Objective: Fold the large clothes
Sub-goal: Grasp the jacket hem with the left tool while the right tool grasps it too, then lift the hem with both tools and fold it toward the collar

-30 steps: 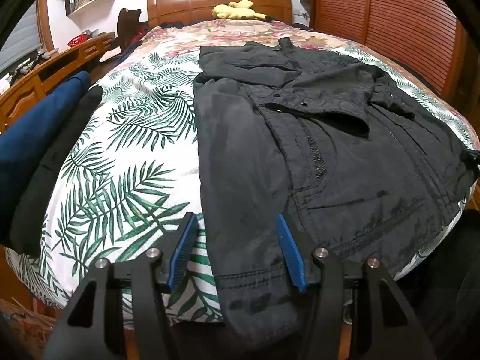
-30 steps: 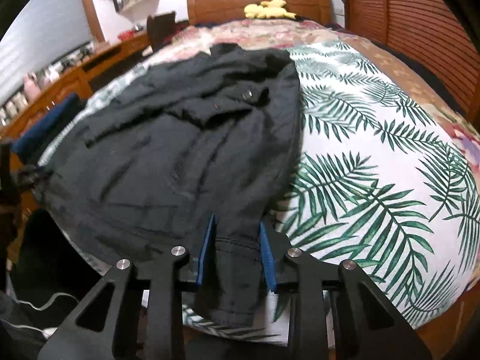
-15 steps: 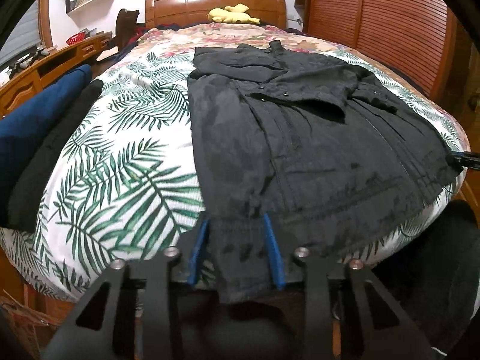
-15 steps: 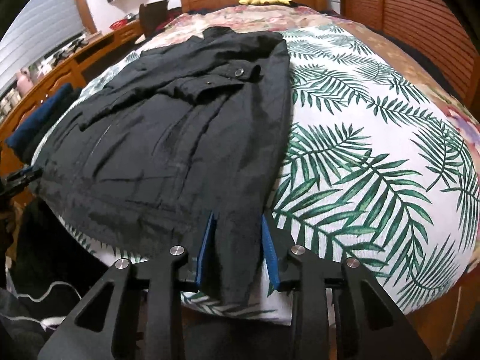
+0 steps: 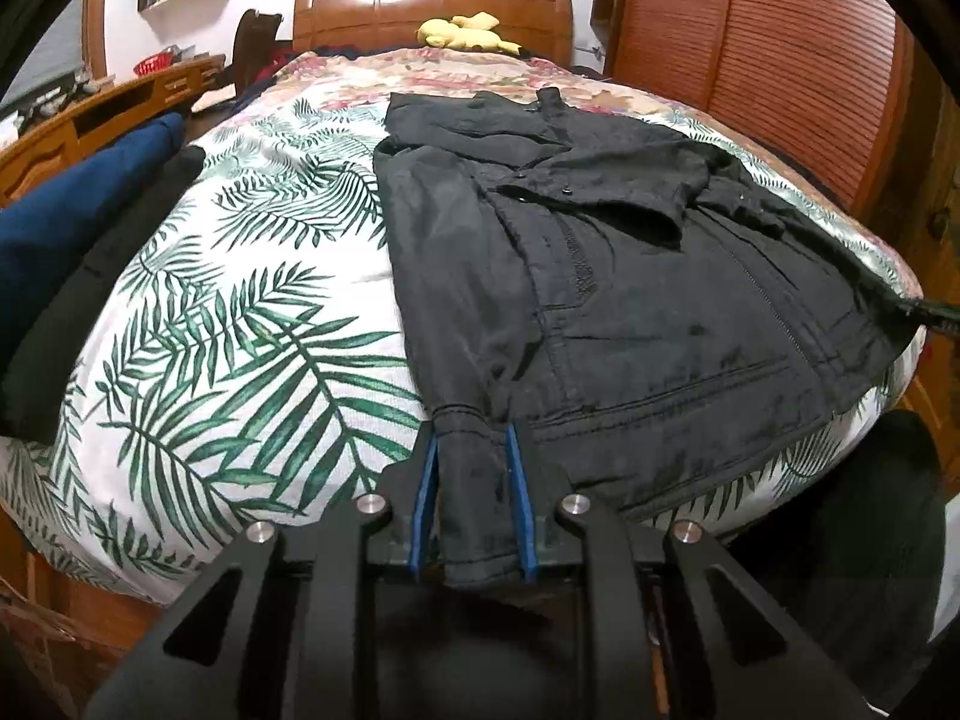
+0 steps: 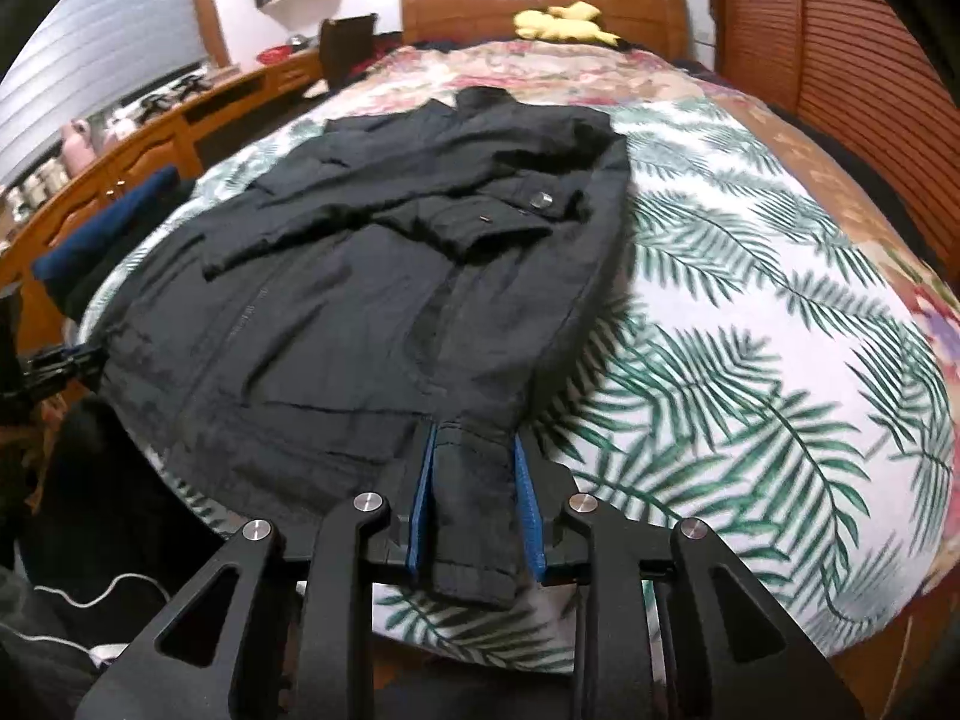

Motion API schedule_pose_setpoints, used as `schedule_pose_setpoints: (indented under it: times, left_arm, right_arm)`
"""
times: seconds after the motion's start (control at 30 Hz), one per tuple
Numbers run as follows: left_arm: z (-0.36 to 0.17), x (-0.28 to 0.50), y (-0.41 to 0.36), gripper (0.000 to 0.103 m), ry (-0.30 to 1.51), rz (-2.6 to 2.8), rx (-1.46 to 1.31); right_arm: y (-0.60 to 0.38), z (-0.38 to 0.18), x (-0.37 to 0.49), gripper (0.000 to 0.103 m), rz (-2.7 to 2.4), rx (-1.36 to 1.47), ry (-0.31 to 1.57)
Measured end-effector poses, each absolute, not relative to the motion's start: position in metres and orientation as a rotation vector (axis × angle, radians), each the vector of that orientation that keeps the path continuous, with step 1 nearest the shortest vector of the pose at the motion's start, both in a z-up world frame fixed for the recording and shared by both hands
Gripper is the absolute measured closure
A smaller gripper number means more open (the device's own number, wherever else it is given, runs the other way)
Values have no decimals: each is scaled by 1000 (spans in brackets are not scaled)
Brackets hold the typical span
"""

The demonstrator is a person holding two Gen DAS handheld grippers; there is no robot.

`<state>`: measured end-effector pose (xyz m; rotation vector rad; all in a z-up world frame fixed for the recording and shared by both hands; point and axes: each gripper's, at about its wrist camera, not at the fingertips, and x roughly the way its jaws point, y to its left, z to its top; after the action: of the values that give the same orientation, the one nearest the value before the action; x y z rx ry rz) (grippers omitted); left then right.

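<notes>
A black jacket (image 5: pixel 600 276) (image 6: pixel 360 276) lies front up on the palm-leaf bedspread (image 5: pixel 240 330) (image 6: pixel 750 300), collar toward the headboard, hem at the near edge. In the left wrist view my left gripper (image 5: pixel 471 438) has the cuff of the jacket's left-hand sleeve bunched between its blue pads, and its jaws are still closing on it. My right gripper (image 6: pixel 474 435) pinches the other sleeve's cuff at the bed's near edge, its jaws also tightening a little. Each gripper shows in the other's view as a dark tip at the jacket's far corner (image 5: pixel 936 315) (image 6: pixel 54 360).
Folded blue and black clothes (image 5: pixel 72 228) lie along the bed's left side beside a wooden desk (image 5: pixel 90 120). A yellow plush toy (image 5: pixel 462 33) rests at the headboard. A slatted wooden wardrobe (image 5: pixel 780 48) stands right of the bed. A dark heap (image 5: pixel 870 540) sits below the bed's near edge.
My left gripper's jaws went from wide apart to pinched on the sleeve cuff, gathering it. The right gripper kept its hold on the other cuff and the jacket looks pulled flatter.
</notes>
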<state>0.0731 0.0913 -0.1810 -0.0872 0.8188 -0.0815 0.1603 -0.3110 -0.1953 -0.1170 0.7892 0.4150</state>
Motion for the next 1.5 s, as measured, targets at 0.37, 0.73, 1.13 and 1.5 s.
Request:
schedule_pose_setpoints:
  times: [0.37,0.73,1.13,1.5]
  left_arm:
    - [-160,70,84,100,773,-93,-100]
    - [-32,72,78,101,524,-136,-150]
    - [87,27,76,101,290,-116,-79]
    - [158,-18,68,101,120,-133,-39]
  right_arm:
    - [-328,-206,163,86,381,-70,849]
    - [-316,-73,154,93,431,18,477]
    - [-319,50,96,94,468,38,189]
    - [-339,112,24,94,457,53,-32]
